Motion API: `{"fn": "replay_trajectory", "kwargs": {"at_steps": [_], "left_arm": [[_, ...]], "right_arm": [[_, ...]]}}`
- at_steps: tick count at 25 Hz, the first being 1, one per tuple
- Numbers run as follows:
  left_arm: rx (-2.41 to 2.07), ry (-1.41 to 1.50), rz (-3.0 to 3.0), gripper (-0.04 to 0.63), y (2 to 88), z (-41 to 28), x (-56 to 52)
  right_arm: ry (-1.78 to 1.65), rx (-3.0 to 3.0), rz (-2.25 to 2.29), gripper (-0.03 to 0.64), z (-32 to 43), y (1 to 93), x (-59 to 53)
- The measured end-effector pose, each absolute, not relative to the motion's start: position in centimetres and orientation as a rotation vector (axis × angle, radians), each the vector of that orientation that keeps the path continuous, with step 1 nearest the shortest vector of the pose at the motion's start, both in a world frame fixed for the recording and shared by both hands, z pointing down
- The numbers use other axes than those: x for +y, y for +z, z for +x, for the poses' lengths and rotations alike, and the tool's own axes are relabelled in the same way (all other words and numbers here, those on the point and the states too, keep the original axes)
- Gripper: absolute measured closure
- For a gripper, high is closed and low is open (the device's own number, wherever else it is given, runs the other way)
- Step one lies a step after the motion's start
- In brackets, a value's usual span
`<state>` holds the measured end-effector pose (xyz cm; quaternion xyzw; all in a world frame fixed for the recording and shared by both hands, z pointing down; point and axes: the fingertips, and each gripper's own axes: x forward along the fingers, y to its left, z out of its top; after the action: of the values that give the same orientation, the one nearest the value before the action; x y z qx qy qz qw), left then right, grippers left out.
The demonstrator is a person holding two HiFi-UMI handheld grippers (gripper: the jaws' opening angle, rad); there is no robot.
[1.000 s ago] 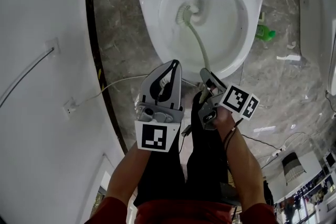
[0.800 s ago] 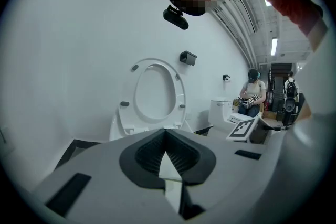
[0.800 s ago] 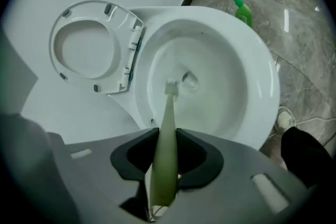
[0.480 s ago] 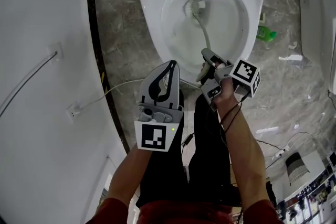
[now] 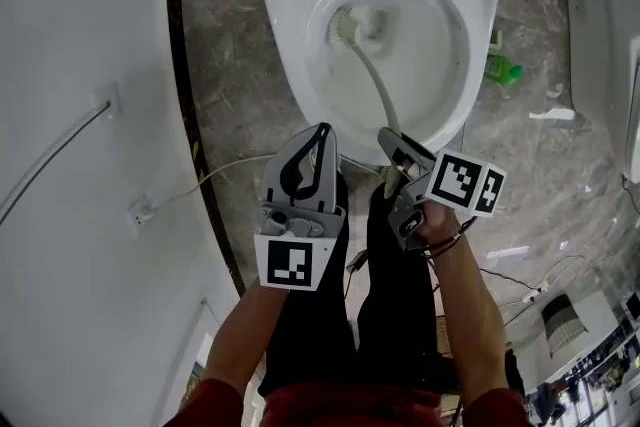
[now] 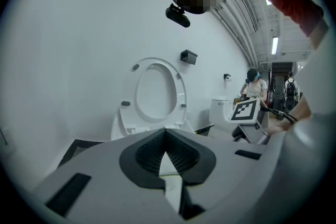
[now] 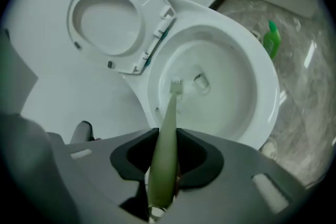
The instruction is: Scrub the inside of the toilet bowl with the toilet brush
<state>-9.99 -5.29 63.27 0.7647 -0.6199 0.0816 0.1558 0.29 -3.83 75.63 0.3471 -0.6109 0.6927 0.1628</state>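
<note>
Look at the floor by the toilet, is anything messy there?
Yes. A green bottle sits on the floor beside the toilet, white scraps lie nearby, and a loose cord trails from the wall.

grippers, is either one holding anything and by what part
The right gripper is shut on the toilet brush, at the near end of its green handle; its head is in the toilet bowl. The left gripper is shut on nothing.
</note>
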Motion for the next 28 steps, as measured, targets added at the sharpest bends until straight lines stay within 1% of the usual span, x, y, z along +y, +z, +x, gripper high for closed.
{"fn": "replay_trajectory", "kwargs": {"at_steps": [2, 4, 10, 14, 18, 22, 25, 28], "left_arm": [[-1.78, 0.235, 2.189, 0.591, 63.3, -10.1, -5.4], [-1.784, 0.236, 2.189, 0.591, 63.2, -10.1, -5.5], [-1.784, 0.235, 2.18, 0.591, 63.6, -10.0, -5.2], [-1.775, 0.233, 2.183, 0.591, 63.6, -9.8, -4.8], [-1.769, 0.239, 2.19, 0.591, 63.6, -9.8, -4.5], [-1.775, 0.238, 2.187, 0.591, 63.3, -10.2, -4.5], [-1.798, 0.226, 2.186, 0.591, 62.8, -10.7, -4.7], [-1.822, 0.214, 2.177, 0.591, 62.6, -11.2, -5.1]], "right_arm": [[1.773, -1.8, 0.989, 0.502, 0.8, 75.8, -4.6], [1.655, -1.825, 1.005, 0.502, 1.2, 76.3, -5.7], [1.56, -1.8, 1.114, 0.502, 2.1, 78.8, -10.0], [1.317, -1.818, 1.086, 0.502, 2.1, 79.5, -12.1], [0.98, -1.892, 0.976, 0.502, 0.9, 77.8, -12.2], [0.724, -1.982, 0.904, 0.502, -0.4, 73.7, -11.2], [0.644, -2.008, 0.881, 0.502, -1.4, 71.4, -11.0], [0.697, -1.993, 0.886, 0.502, -1.3, 72.0, -11.4]]}}
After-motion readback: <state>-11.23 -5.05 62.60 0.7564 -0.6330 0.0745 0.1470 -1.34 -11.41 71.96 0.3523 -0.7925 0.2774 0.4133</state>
